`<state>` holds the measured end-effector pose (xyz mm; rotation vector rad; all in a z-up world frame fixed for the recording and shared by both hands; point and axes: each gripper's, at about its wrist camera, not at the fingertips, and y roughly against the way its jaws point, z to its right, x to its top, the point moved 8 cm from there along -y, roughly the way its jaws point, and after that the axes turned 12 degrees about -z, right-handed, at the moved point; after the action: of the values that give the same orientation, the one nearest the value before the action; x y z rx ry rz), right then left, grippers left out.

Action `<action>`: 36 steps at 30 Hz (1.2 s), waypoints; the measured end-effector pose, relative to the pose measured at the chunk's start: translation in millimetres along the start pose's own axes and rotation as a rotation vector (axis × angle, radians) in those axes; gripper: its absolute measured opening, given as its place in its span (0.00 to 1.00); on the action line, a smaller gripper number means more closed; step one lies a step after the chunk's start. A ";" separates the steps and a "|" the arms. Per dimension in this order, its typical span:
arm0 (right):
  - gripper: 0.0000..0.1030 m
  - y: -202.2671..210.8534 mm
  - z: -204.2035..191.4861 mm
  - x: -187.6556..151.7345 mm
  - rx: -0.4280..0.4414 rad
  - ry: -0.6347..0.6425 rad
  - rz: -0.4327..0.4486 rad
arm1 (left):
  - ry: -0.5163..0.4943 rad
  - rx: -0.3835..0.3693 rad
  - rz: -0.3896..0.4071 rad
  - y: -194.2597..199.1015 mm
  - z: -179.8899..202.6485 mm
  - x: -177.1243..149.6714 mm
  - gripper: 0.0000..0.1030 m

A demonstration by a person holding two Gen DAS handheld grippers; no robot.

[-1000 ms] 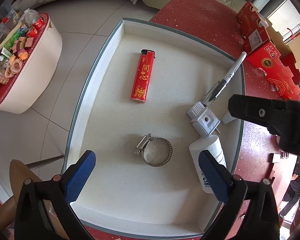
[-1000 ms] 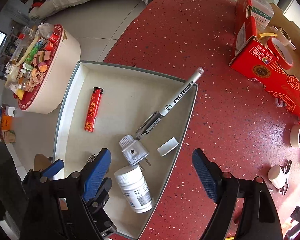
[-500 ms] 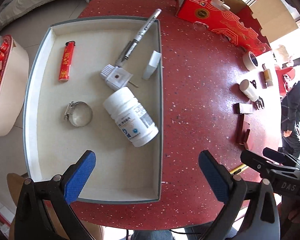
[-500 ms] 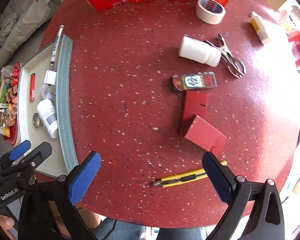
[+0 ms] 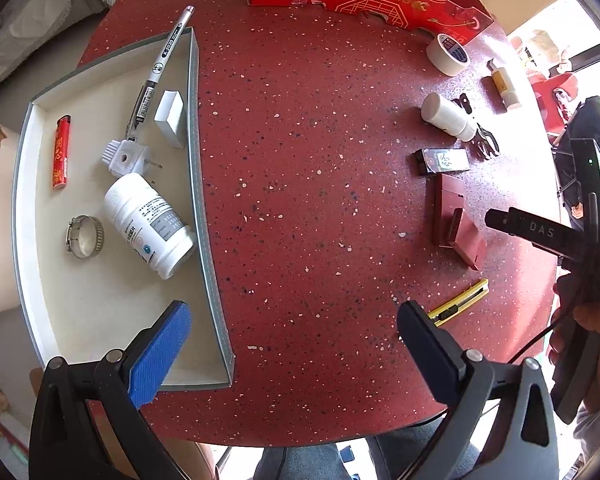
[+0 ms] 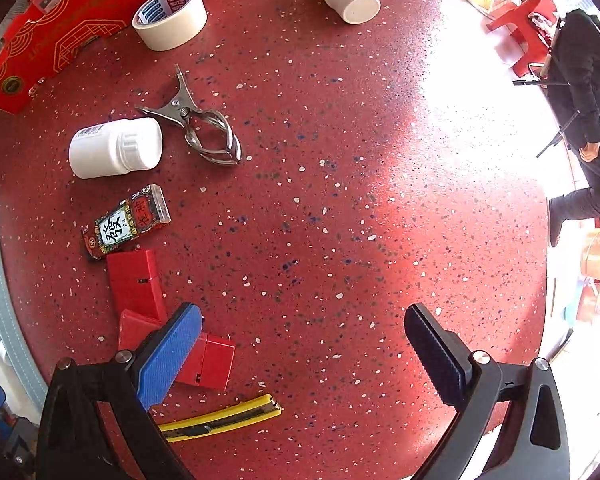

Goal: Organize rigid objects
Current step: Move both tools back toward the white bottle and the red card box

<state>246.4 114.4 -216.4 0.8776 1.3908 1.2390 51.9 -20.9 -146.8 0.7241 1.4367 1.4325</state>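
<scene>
Both grippers are seen above the red speckled table [image 5: 308,184], jaws spread wide, nothing between them. The right gripper [image 6: 304,344] has just finished opening; its jaws hang over bare tabletop, beside red boxes [image 6: 134,284] and a yellow utility knife [image 6: 220,420]. The left gripper [image 5: 294,344] straddles the tray [image 5: 204,240] edge. In the tray lie a white bottle [image 5: 148,224], lighter [image 5: 61,152], plug adapter [image 5: 126,158], pen [image 5: 160,68], hose clamp [image 5: 85,237].
</scene>
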 end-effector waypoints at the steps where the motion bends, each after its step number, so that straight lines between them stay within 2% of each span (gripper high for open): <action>1: 0.99 -3.4 -3.5 -1.0 -0.004 0.026 -0.007 | 0.004 0.005 -0.005 -1.1 -0.3 -1.0 1.00; 7: 0.99 -0.5 -28.0 -17.8 -0.021 0.212 -0.008 | 0.005 0.018 -0.026 -8.2 1.4 -4.0 1.00; 10: 0.99 1.3 -26.7 -30.9 -0.006 0.195 -0.010 | -0.013 0.019 -0.034 -11.9 10.1 -1.2 1.00; 13: 0.99 10.6 -23.7 -35.4 0.049 0.144 0.026 | -0.028 0.018 -0.034 -12.4 18.3 1.3 1.00; 17: 0.99 21.5 -44.7 -35.4 0.096 0.225 0.026 | -0.046 0.026 -0.031 -9.8 21.6 1.9 1.00; 20: 0.99 12.6 -65.2 -43.1 0.009 0.301 -0.008 | -0.037 0.025 -0.033 -6.8 15.2 0.8 1.00; 22: 0.99 2.1 -63.8 -46.7 -0.047 0.305 -0.027 | -0.029 0.025 -0.033 -4.5 11.1 0.7 1.00; 24: 0.99 -1.6 -50.7 -43.0 -0.057 0.263 -0.035 | -0.026 0.027 -0.025 -2.1 8.8 1.4 1.00; 27: 0.99 -0.6 -9.9 -29.7 -0.079 0.148 -0.035 | -0.024 0.027 -0.025 -2.5 8.1 1.9 1.00; 30: 0.99 7.0 25.8 -22.0 -0.035 0.044 -0.026 | -0.035 0.026 -0.030 -5.0 12.6 2.2 1.00; 34: 0.99 10.2 56.0 -26.8 -0.009 0.025 -0.025 | -0.074 0.026 -0.039 -10.0 32.3 3.4 1.00; 36: 0.99 5.4 65.7 -40.0 -0.007 0.034 -0.042 | -0.108 0.033 -0.041 -12.9 47.5 5.1 1.00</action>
<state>317.9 91.8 -198.2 0.8220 1.4248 1.2313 95.6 1.2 -154.0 0.7764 1.3869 1.3209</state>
